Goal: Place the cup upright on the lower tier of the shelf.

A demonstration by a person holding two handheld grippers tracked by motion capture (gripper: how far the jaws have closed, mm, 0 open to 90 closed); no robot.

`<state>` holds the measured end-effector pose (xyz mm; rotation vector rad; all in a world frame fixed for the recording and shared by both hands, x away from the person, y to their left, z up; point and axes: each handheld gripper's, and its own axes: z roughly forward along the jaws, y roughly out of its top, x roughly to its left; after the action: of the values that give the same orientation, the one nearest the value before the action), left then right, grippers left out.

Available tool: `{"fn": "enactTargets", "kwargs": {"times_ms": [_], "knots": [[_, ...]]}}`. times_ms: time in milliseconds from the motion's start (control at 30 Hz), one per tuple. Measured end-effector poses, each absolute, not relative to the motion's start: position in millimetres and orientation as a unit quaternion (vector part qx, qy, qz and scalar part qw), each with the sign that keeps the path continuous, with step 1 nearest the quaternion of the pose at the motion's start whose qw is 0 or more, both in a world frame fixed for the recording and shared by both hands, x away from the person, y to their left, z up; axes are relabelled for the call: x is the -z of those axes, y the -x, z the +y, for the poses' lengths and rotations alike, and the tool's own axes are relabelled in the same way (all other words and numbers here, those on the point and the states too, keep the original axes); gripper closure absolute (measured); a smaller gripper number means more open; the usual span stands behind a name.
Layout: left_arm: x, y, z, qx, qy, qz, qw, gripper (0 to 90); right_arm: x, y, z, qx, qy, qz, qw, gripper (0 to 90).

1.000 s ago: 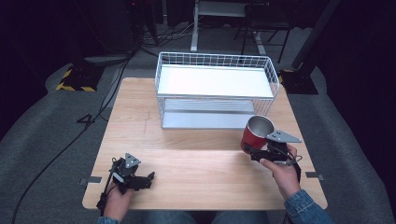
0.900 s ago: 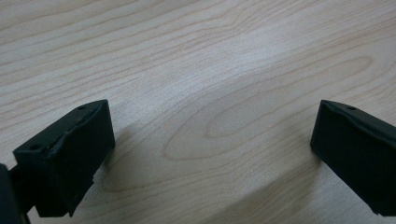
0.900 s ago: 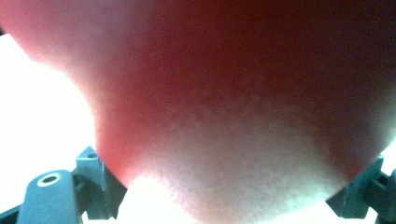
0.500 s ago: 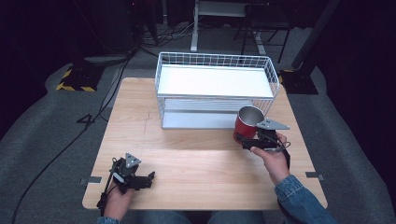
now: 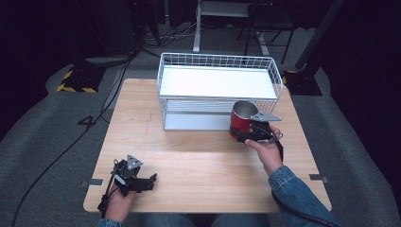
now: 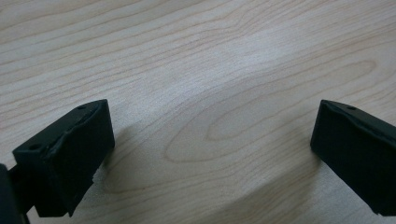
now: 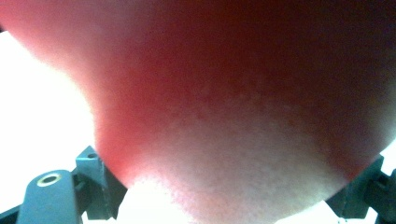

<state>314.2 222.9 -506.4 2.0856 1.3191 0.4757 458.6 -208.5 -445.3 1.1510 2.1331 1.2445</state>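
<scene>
My right arm wears a blue denim sleeve point(image 5: 295, 191). Both my grippers are black: left gripper point(image 5: 152, 179), right gripper point(image 5: 239, 135), each topped by a grey three-cornered plate.

**Left gripper low and spread, right gripper raised and clamped**

The left hand point(image 5: 120, 201) comes in at the bottom left and holds the left gripper point(image 5: 147, 182) low over the table, pointing to the person's right. Its two black jaws stand wide apart with nothing between them.

The right hand point(image 5: 267, 150), in a denim sleeve point(image 5: 295, 196), reaches forward at the right. The right gripper point(image 5: 239, 133) points ahead and to the left, its jaws pressed against both sides of a red cup point(image 5: 242, 118), held upright.
</scene>
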Motion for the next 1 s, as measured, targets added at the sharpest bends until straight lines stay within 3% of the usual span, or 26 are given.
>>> {"fn": "enactTargets", "kwargs": {"times_ms": [1000], "knots": [[506,-318,222,-0.178,-0.791,0.496,0.309,0.0,460,-513,-153,-0.479,-0.405,0.740,0.242,17.0]]}}
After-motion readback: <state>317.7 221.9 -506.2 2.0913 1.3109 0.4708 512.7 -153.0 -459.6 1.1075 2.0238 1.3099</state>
